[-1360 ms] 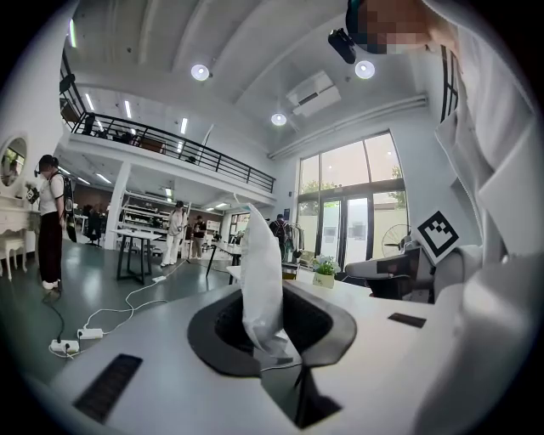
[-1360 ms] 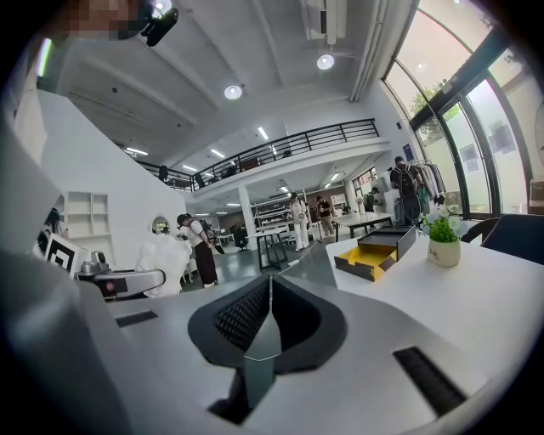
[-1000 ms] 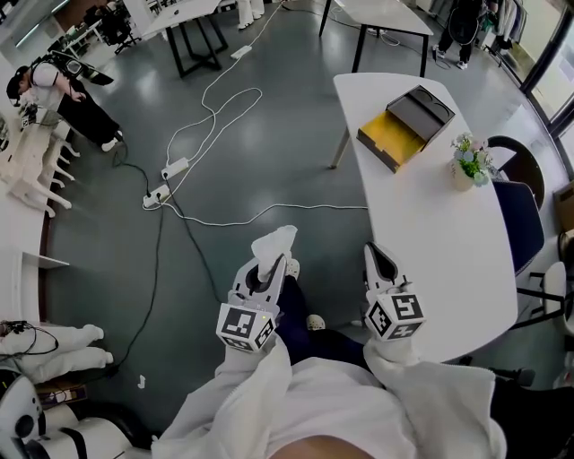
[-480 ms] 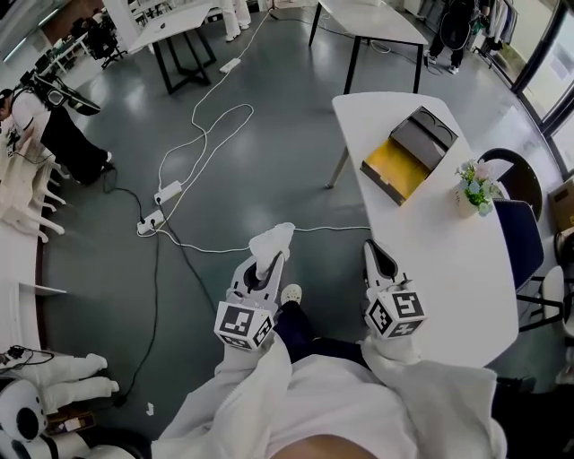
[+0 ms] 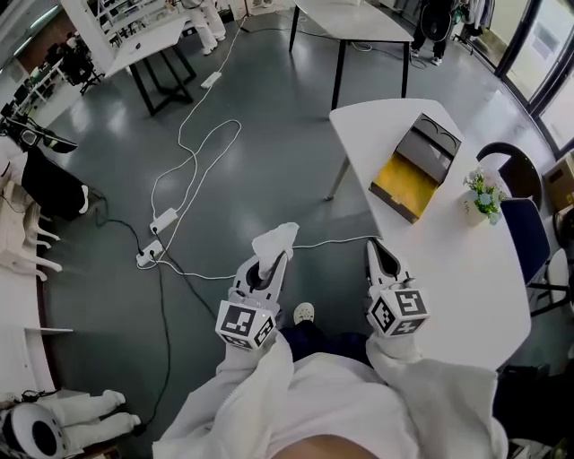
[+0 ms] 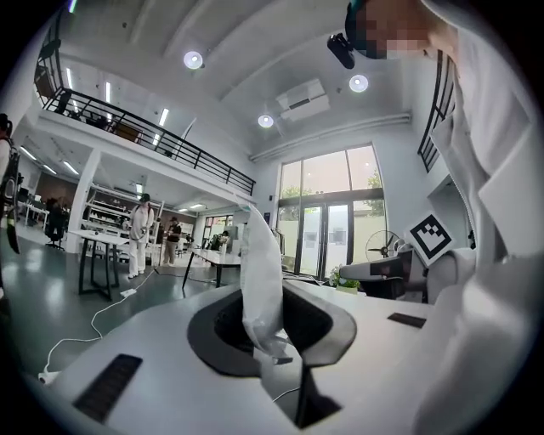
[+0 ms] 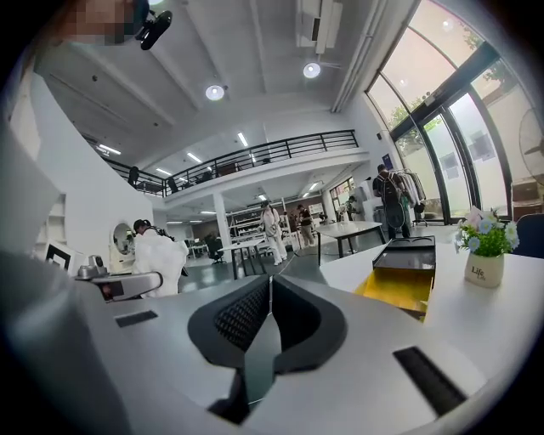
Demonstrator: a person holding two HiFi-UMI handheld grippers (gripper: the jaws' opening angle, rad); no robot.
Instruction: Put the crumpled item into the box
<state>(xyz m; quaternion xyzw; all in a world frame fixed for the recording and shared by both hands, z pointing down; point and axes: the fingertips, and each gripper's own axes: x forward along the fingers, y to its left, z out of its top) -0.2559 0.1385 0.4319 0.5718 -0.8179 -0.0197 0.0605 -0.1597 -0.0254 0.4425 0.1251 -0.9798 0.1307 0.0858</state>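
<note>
A white crumpled item [image 5: 274, 240] sticks up out of my left gripper [image 5: 268, 261], which is shut on it above the grey floor. In the left gripper view the crumpled item [image 6: 260, 280] stands pinched between the dark pads of the left gripper [image 6: 270, 327]. My right gripper [image 5: 378, 248] is shut with nothing in it, near the white table's [image 5: 448, 269] left edge. The open box [image 5: 414, 167], yellow inside with a dark lid, lies on the table's far part. In the right gripper view the box [image 7: 406, 273] lies ahead to the right of the right gripper [image 7: 270, 299].
A small flower pot [image 5: 484, 195] stands on the table right of the box. A dark chair [image 5: 525, 235] is tucked at the table's right. White cables [image 5: 190, 166] and a power strip [image 5: 150, 255] lie on the floor to the left. More tables [image 5: 352, 20] stand farther back.
The whole view has slid forward: the table and box sit lower and nearer in the frame, and the floor cables have shifted down. Both grippers keep their pose and the left keeps its hold.
</note>
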